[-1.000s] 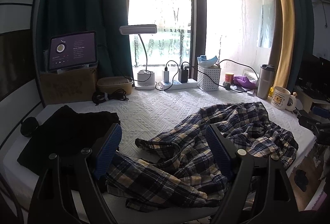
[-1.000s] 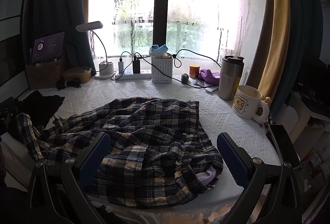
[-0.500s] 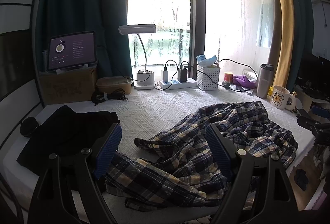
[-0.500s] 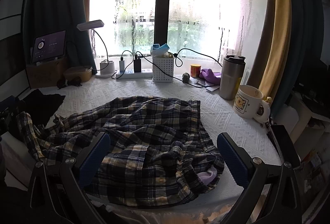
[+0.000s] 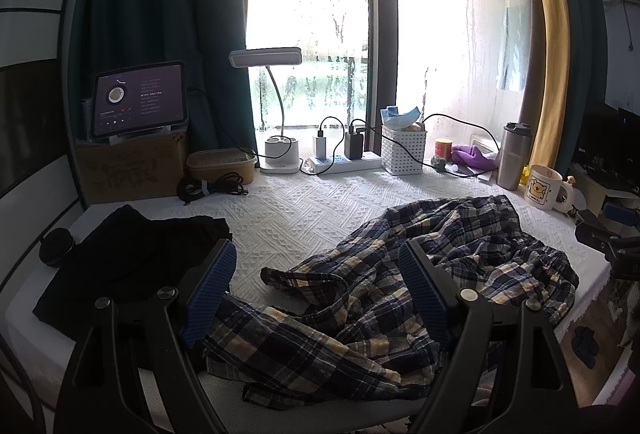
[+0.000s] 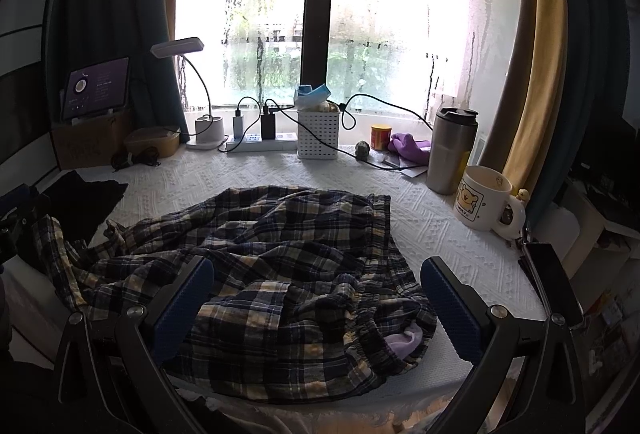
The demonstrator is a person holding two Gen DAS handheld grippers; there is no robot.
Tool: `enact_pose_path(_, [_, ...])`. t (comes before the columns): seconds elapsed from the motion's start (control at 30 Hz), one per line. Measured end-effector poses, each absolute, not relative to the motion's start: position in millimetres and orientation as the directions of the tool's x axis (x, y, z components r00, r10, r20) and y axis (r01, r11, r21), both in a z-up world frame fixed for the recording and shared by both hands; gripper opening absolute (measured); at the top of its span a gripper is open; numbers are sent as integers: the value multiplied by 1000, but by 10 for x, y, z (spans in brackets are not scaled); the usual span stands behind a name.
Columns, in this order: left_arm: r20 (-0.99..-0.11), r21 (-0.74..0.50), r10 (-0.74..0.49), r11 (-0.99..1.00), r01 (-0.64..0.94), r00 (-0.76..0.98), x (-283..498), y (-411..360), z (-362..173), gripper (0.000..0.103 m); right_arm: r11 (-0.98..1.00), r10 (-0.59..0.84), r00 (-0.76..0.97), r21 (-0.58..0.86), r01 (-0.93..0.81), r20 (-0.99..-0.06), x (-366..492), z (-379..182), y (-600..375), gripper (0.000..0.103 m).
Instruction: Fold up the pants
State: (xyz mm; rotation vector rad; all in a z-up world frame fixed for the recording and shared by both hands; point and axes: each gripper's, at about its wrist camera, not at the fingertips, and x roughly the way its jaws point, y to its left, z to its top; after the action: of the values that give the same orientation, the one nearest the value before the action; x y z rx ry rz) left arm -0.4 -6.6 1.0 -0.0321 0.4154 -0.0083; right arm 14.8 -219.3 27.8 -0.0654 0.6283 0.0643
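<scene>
The crumpled cotton pants (image 6: 280, 266) at the centre are plaid in navy, cream and pale yellow, with a lilac lining patch at lower right. They lie on a white woven bedspread (image 5: 312, 210) with a raised diamond pattern. A black folded garment (image 5: 128, 262) sits at left. Upper left hangs a dark teal curtain (image 5: 160, 14); upper right, a mustard-yellow curtain (image 6: 536, 54). The white ceramic mug (image 6: 482, 198) bears a yellow bear.
</scene>
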Motion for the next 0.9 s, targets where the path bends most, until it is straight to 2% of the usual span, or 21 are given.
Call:
enact_pose_path(0.5, [-460,-10,-13,1000,10,888,299,-129,-73,83,995,47,784,-44,-94,-619,346,165,-2169,103])
enact_pose_path(0.73, [-564,36,54,998,-41,824,763,-2,-142,83,997,56,761,-4,-77,-646,695,81,-2378,103])
enact_pose_path(0.9, [-714,33,50,999,-38,698,1224,133,-343,83,997,71,732,41,-59,-677,1044,-35,-2642,103])
